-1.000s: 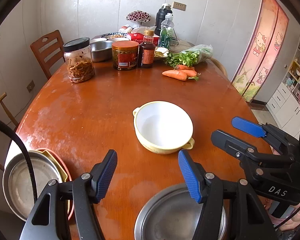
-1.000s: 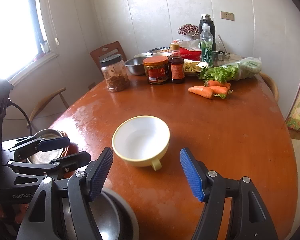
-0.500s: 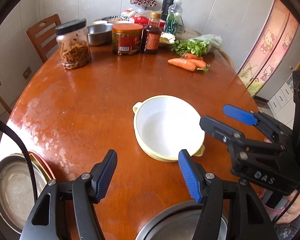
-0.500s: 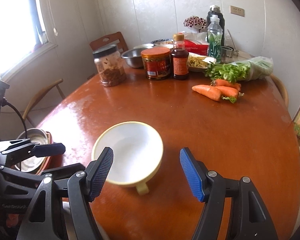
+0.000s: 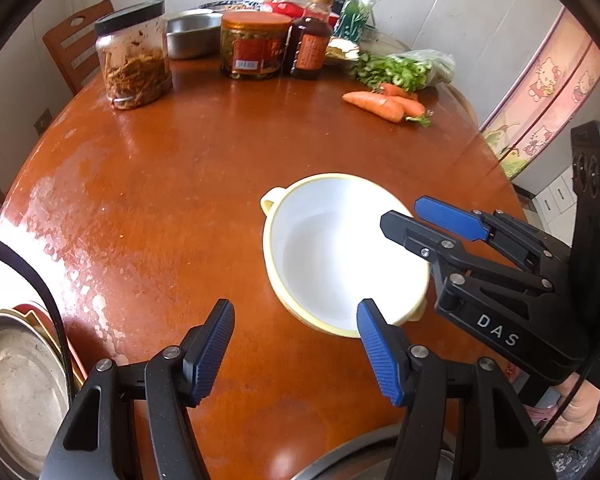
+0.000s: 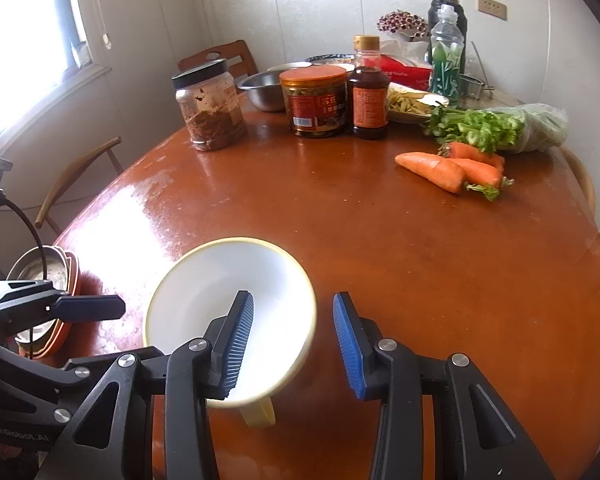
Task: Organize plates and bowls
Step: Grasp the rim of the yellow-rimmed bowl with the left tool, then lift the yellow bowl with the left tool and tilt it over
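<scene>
Black gripper point(image 5: 296, 352), ribbed blue pads point(image 5: 214, 350)

Item: pale-yellow two-handled bowl with white interior point(image 5: 332, 256) point(image 6: 220, 304)
Empty, upright on table; a stack of plates with steel dish on top point(image 5: 16, 392) point(image 6: 48, 280) sits at table's edge, well apart.

1. Bare wooden table point(image 5: 172, 184) lies open between the bowl point(image 5: 332, 256) and far jars point(image 5: 256, 46)
2. Carrots point(image 6: 452, 170) block the far right
3. Stacked dishes point(image 5: 16, 380) crowd the left edge
</scene>
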Demonstrator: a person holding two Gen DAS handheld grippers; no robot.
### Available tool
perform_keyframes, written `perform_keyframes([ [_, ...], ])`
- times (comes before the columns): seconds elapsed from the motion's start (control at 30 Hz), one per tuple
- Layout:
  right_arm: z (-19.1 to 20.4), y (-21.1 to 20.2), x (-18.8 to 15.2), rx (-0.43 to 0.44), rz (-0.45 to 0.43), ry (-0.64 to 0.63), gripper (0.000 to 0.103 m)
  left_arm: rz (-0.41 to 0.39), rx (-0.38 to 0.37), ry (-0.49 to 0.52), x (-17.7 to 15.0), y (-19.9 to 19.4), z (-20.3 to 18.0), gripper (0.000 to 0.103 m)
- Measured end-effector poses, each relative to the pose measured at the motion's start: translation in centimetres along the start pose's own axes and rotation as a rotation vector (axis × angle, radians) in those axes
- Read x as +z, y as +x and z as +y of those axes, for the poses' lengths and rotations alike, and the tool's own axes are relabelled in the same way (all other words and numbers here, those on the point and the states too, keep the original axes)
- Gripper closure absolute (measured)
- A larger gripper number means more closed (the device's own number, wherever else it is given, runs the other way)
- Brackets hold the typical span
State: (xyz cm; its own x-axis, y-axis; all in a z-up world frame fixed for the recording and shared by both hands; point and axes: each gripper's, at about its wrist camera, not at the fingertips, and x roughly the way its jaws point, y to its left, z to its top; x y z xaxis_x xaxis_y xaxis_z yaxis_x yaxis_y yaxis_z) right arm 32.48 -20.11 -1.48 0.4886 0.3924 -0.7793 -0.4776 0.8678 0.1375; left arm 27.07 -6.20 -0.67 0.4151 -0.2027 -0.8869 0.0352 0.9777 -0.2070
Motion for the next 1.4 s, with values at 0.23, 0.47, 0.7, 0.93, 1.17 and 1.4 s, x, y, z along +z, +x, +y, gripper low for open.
perform_keyframes([
  [0.23,0.6,0.5,0.0,0.035,0.016,-0.006,0.067,0.036,-0.024,-0.036,-0.1,1.1,0.8,0.040],
  [0.47,1.3,0.4,-0.9,0.076,0.052,0.000,0.067,0.058,-0.014,-0.049,-0.6,1.8,1.3,0.043],
  [0.7,2.2,0.6,-1.3,0.098,0.086,-0.028,0.067,0.050,0.028,-0.078,-0.9,1.5,2.5,0.044],
  [0.93,2.4,0.8,-1.3,0.120,0.096,-0.028,0.067,0.056,0.029,-0.088,-1.2,1.5,3.1,0.048],
  [1.17,2.2,2.2,-1.3,0.120,0.121,0.001,0.067,0.076,-0.020,-0.067,-1.6,2.2,2.4,0.062],
  [1.4,3.0,1.8,-1.5,0.112,0.118,0.011,0.068,0.073,-0.038,-0.087,-1.6,2.1,2.8,0.068],
])
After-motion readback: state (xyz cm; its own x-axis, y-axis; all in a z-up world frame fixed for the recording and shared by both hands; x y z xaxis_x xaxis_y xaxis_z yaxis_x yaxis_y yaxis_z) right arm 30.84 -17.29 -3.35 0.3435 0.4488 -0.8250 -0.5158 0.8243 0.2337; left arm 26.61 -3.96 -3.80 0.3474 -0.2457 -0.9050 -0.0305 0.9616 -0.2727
